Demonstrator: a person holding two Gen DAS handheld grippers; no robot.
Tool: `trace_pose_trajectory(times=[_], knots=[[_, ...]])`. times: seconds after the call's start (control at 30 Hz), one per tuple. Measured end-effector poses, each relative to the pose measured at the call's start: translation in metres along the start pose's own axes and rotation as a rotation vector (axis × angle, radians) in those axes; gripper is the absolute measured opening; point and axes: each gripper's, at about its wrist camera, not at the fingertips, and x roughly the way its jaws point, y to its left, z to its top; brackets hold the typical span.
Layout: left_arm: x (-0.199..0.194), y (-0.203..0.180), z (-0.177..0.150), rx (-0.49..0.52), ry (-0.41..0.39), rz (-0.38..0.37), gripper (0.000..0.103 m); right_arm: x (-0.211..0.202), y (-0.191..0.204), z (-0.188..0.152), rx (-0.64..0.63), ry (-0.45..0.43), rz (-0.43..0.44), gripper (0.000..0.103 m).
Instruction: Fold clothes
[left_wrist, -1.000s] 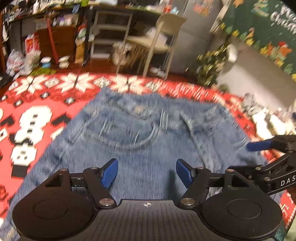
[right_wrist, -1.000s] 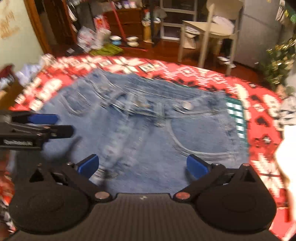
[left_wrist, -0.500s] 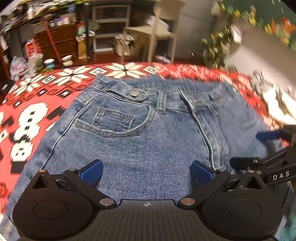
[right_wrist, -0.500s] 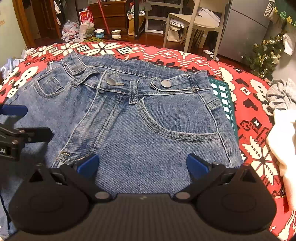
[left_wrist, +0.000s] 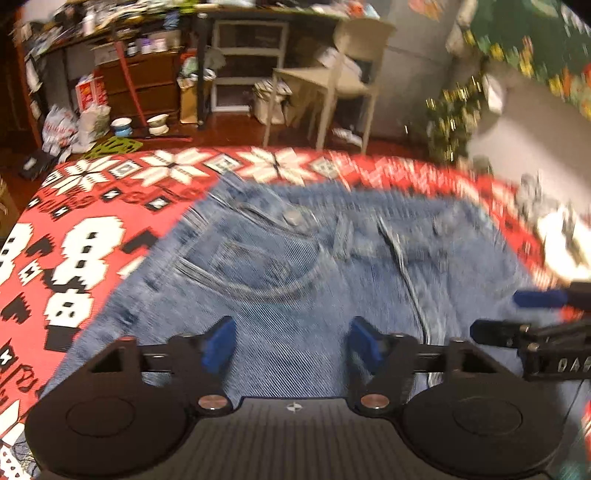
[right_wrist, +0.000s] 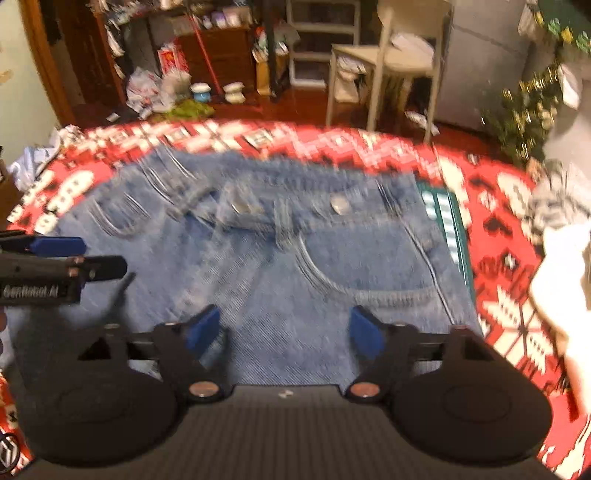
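Blue denim jeans (left_wrist: 295, 266) lie flat, waistband away from me, on a red patterned cloth (left_wrist: 85, 236). My left gripper (left_wrist: 291, 343) hovers over the left front, below the pocket, open with only denim showing in the gap. In the right wrist view the jeans (right_wrist: 258, 266) show two metal buttons at the waistband, and my right gripper (right_wrist: 284, 328) is open over the right front pocket. Each gripper shows in the other's view: the right one (left_wrist: 535, 314) at the right edge, the left one (right_wrist: 55, 258) at the left edge. Both views are blurred.
A white garment (right_wrist: 561, 280) and a grey one (right_wrist: 554, 199) lie on the cloth at the right. A green mat (right_wrist: 450, 225) pokes out beside the jeans. Beyond the cloth stand a pale chair (left_wrist: 332, 77), a small decorated tree (left_wrist: 454, 118) and cluttered shelves.
Both grippers' jaws have narrowed since half a second ago. Both cameras have tilted or pulled back, so the jeans sit lower and more of the room shows. The jeans lie as before.
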Motion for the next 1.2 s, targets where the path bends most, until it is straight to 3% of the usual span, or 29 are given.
trace_pose_trajectory(times=[0.03, 0.1, 0.13, 0.17, 0.2, 0.27, 0.47, 0.57, 0.73, 1.0, 1.2], knots=[[-0.001, 0.009, 0.003, -0.047, 0.001, -0.014, 0.044, -0.003, 0.004, 0.005, -0.01, -0.006, 0.018, 0.056], [-0.004, 0.027, 0.008, -0.14, 0.002, -0.042, 0.039, -0.003, 0.014, 0.016, -0.011, -0.009, 0.054, 0.038], [-0.005, 0.037, 0.011, -0.186, 0.002, -0.056, 0.029, 0.0, 0.02, 0.023, -0.01, -0.005, 0.068, 0.032], [-0.006, 0.046, 0.014, -0.233, 0.003, -0.07, 0.017, 0.003, 0.027, 0.031, -0.009, 0.0, 0.082, 0.018], [-0.007, 0.055, 0.016, -0.279, 0.004, -0.084, 0.013, 0.007, 0.034, 0.04, -0.012, 0.002, 0.098, 0.011], [-0.009, 0.071, 0.018, -0.358, -0.001, -0.1, 0.009, 0.014, 0.048, 0.058, -0.025, -0.002, 0.129, 0.005], [-0.007, 0.11, 0.017, -0.544, -0.006, -0.158, 0.004, 0.045, 0.093, 0.109, -0.017, 0.03, 0.247, 0.001], [-0.001, 0.121, 0.014, -0.589, 0.004, -0.133, 0.004, 0.068, 0.109, 0.133, 0.01, 0.054, 0.3, 0.001], [0.012, 0.133, 0.008, -0.624, 0.029, -0.084, 0.001, 0.111, 0.124, 0.153, 0.041, 0.082, 0.293, 0.001], [0.012, 0.136, 0.007, -0.619, -0.001, -0.024, 0.001, 0.17, 0.139, 0.167, 0.05, 0.107, 0.26, 0.0], [0.012, 0.134, 0.008, -0.605, -0.013, -0.006, 0.001, 0.168, 0.119, 0.184, 0.111, 0.106, 0.261, 0.002]])
